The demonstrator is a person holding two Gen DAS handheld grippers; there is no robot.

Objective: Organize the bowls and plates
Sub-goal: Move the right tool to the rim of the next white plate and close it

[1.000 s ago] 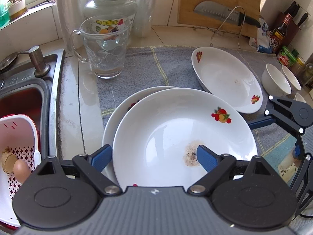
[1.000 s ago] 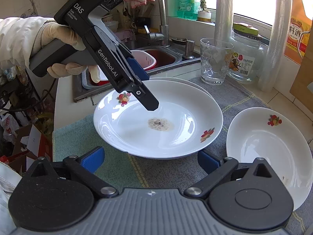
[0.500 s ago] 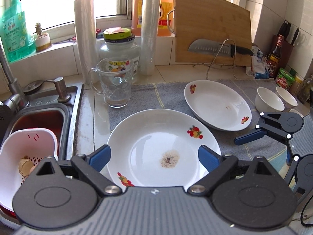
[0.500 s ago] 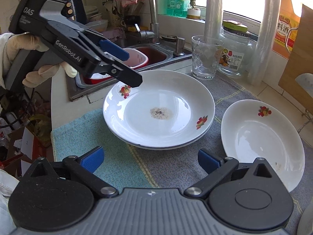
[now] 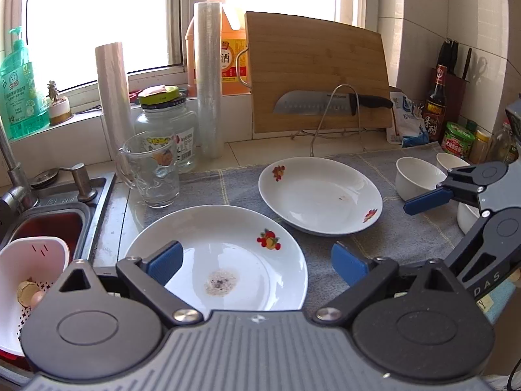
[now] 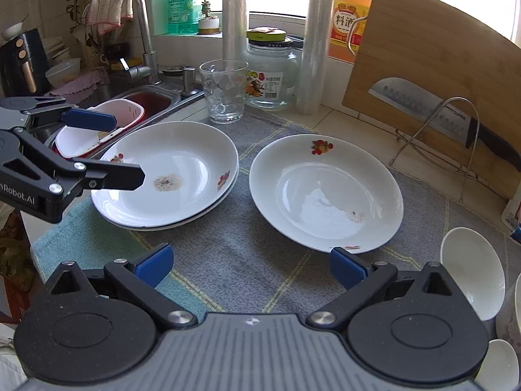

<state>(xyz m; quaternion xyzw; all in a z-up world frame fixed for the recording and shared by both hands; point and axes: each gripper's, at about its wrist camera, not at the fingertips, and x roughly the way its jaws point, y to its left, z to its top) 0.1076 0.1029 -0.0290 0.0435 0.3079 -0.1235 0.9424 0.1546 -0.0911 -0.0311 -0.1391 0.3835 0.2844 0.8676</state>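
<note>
Opening left tool (image 5: pixel 255 262) is hanging empty over stacked soiled plates (image 6: pixel 169 176) by the sink; right tool (image 6: pixel 250 265) is sitting spread, empty, nearer the lone plate (image 6: pixel 325 192) lying ahead-right on the tabletop mat.

My left wrist view looks down over the counter (image 5: pixel 325 247) toward the window, close above the stacked plates (image 5: pixel 228 260). My right wrist view faces the sink (image 6: pixel 146 101) from nearer. Both share the lone plate (image 6: pixel 325 192) and the cutting board (image 5: pixel 316 71).
</note>
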